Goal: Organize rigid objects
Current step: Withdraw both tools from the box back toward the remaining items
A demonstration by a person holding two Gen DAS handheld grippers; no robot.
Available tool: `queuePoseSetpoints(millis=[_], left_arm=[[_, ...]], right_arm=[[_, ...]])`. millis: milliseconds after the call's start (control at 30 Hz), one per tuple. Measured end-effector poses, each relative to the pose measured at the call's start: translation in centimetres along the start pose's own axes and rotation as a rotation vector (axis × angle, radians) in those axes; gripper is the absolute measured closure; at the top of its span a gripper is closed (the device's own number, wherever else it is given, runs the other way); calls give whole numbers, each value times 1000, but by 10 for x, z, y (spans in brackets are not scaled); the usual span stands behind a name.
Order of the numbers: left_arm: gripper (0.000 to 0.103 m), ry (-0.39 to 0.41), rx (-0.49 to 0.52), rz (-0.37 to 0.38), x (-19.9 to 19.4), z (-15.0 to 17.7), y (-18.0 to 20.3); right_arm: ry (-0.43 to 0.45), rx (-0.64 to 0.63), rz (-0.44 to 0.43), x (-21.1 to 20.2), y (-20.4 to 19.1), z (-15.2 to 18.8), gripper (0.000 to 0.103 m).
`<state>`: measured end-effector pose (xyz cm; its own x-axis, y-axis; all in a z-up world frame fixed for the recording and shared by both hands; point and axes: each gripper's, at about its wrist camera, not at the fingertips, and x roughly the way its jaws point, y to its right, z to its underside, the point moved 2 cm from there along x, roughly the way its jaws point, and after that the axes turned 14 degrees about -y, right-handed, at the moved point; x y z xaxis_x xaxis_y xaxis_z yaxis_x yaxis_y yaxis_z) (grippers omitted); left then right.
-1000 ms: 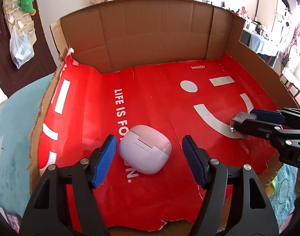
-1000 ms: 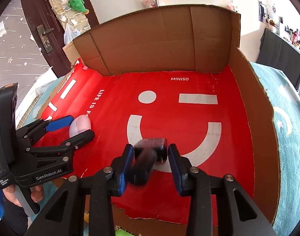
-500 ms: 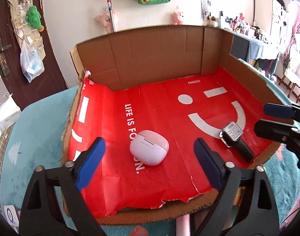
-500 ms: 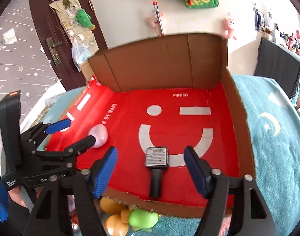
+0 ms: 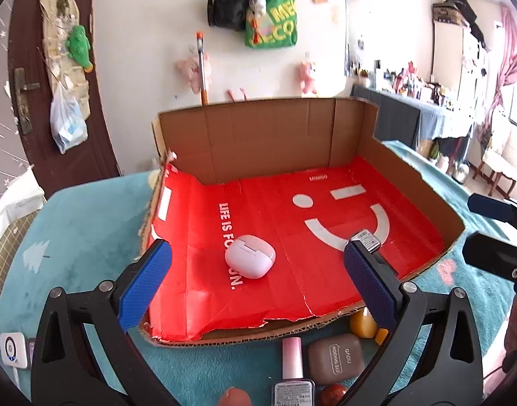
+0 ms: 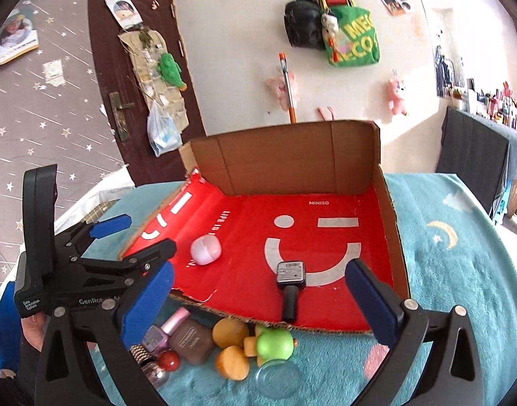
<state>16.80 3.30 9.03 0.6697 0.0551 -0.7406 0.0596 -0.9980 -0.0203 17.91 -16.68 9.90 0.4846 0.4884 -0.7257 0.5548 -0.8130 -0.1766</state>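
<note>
Both tongs opening wide (nothing between them), left tongs [image 5: 256,277] off pink case [image 5: 250,260], right tongs [image 6: 260,299] off watch [image 6: 291,274]

Red box liner [image 6: 244,280] reads "MINISO" and "LIFE IS FO…N." Left gripper [image 6: 136,233] body reads "GenRobot.AI". Green bag [image 6: 354,39] shows "ME" and "ECO".

Wall, far ahead of the tool: green tote bag [image 6: 354,35] beside black backpack [image 6: 302,27].
Door, ahead to the left: brown door [image 6: 139,77], green plush toy [image 6: 170,69], plastic bag [image 6: 163,128].
Underneath: teal blanket [image 6: 444,270].
</note>
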Motion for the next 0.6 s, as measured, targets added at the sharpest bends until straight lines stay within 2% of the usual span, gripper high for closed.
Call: queuePoseSetpoints(millis=[233, 600], left_arm=[[0, 15, -25, 36, -21, 20, 3], [0, 3, -39, 40, -43, 59, 13]], right_arm=[[62, -20, 21, -18, -13, 23, 0], [80, -1, 51, -29, -21, 61, 0]])
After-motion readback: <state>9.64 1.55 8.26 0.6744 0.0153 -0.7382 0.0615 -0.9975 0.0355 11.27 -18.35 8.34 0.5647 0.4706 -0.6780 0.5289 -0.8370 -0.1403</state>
